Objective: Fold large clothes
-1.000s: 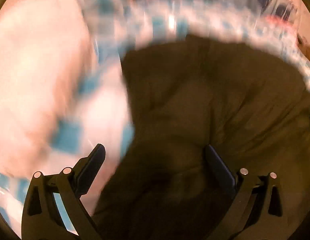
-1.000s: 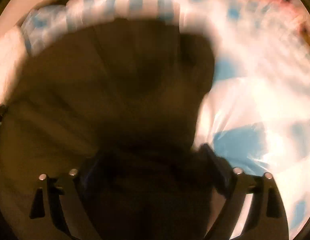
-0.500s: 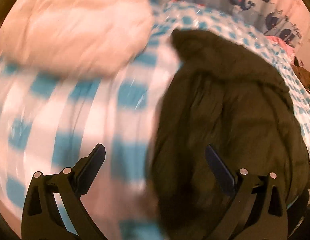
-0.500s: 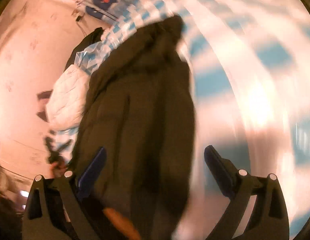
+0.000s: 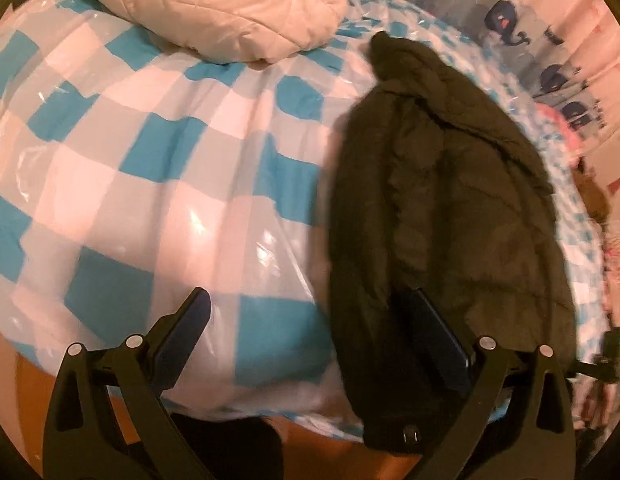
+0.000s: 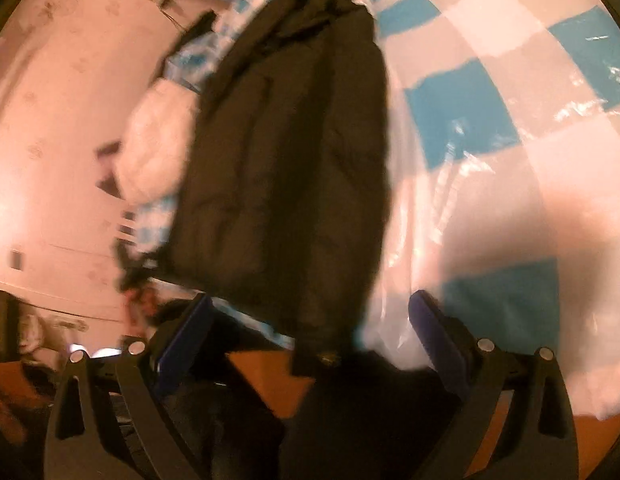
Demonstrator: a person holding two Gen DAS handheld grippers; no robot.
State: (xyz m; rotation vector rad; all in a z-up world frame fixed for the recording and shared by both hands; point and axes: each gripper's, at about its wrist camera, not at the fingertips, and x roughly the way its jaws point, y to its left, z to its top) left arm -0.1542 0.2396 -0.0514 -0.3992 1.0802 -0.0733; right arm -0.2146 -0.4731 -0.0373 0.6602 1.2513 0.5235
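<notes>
A dark olive padded jacket [image 5: 442,208] lies folded lengthwise on a bed with a blue and white checked cover [image 5: 141,168]. Its near hem hangs over the bed's front edge. My left gripper [image 5: 314,328] is open and empty, above the bed's edge just left of the jacket, its right finger over the jacket's lower part. In the right wrist view the jacket [image 6: 293,160] runs away from me. My right gripper [image 6: 310,324] is open and empty, hovering at the jacket's near hem.
A white quilted duvet [image 5: 221,4] is bunched at the bed's far left. A whale-print curtain [image 5: 522,20] hangs behind. A pink wall [image 6: 61,120] and a white bundle [image 6: 157,140] lie left in the right wrist view. Orange floor [image 6: 269,380] shows below the bed's edge.
Both grippers have pulled back from close over the jacket to the bed's front edge. The jacket now lies as a long narrow strip, and both grippers stay open.
</notes>
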